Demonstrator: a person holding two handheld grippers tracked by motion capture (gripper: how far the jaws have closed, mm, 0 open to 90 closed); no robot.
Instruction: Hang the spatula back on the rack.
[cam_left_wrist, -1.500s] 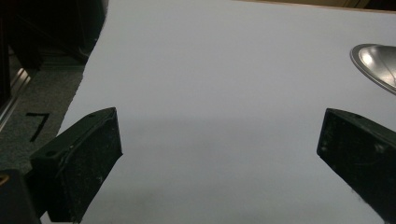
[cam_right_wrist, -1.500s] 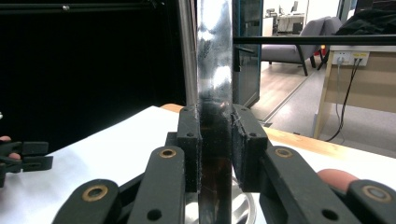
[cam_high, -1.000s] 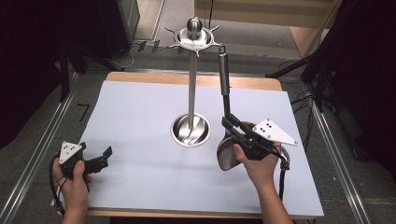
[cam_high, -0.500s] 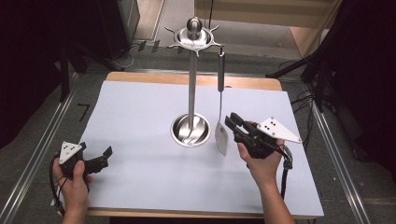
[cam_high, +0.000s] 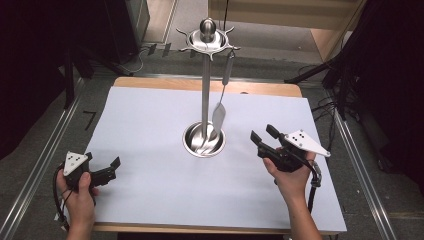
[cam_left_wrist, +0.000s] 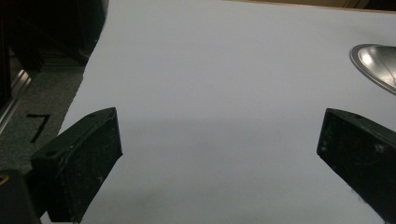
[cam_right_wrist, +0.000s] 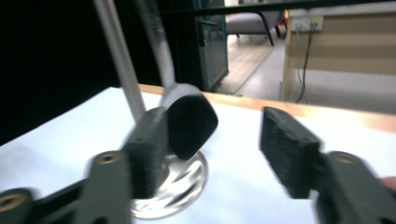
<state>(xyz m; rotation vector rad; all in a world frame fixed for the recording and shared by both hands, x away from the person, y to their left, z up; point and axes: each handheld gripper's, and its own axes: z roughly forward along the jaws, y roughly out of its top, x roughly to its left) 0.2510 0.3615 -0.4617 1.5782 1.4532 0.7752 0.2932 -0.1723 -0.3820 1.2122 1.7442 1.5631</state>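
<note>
The wooden bench carries a large white sheet that covers nearly all of its top; a strip of bare wood shows along the far edge and the near edge.

At mid-bench stands a polished steel utensil stand, a thin upright pole on a round dished base, topped by a knob and a ring of hooks. In the left gripper view the stand is cut off at the right edge, with part of the base rim visible.

From a hook on the right side of the ring hangs a steel spatula with a dark blade, just beside the pole and above the base. It is blurred in the high view; whether its tip touches the base cannot be told. In the right gripper view the blade is blurred and partly overlapped by the gripper's left jaw, with the handle running out of the top.

The right gripper is held right of the base, apart from the spatula. Its jaws have just been opening and stand spread, nothing between them.

The left gripper is at the near left of the sheet. Its jaws stand wide apart over bare sheet, holding nothing.
</note>
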